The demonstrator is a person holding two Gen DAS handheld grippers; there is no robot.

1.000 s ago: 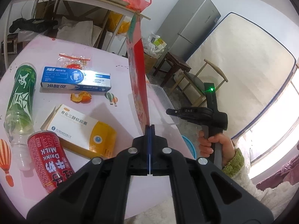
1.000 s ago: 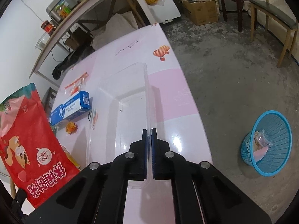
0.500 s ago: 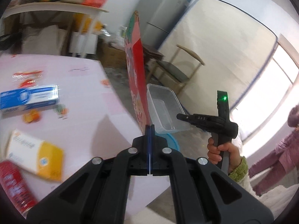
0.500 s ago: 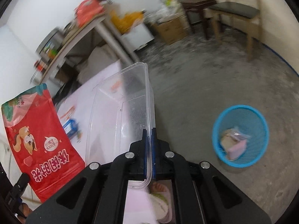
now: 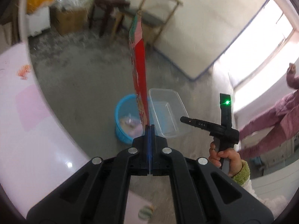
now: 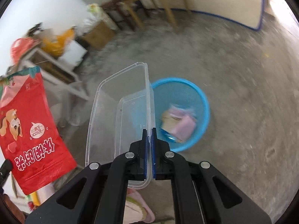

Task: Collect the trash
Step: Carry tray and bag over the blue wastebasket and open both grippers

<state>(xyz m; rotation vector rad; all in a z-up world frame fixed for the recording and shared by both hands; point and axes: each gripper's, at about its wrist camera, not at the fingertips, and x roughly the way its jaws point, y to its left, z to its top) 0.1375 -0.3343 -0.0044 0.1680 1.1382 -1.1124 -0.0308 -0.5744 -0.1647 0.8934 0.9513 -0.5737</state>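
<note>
Bare concrete floor [image 6: 243, 74] fills both views, with open room around a blue mesh basket [image 6: 201, 97] that stands on it well clear of the chair [image 5: 160, 5] and cardboard box [image 5: 69, 18] near the far wall. Pink table [image 5: 28, 130] edge curves along the left of the left wrist view, apart from the basket.

Left gripper [image 5: 150, 128] — jaws pressed together on the lower edge of a red snack bag [image 5: 139, 59], which stands upright, seen edge-on, above the basket's rim.

Right gripper [image 6: 149, 132] — jaws pinching one long wall of a clear plastic container [image 6: 119, 100], held on its side, its rim just beside the basket. Wrappers lie in the basket.

A second ago both items were over the table and the basket sat off to the side; both are now off the table and over or beside the basket.
</note>
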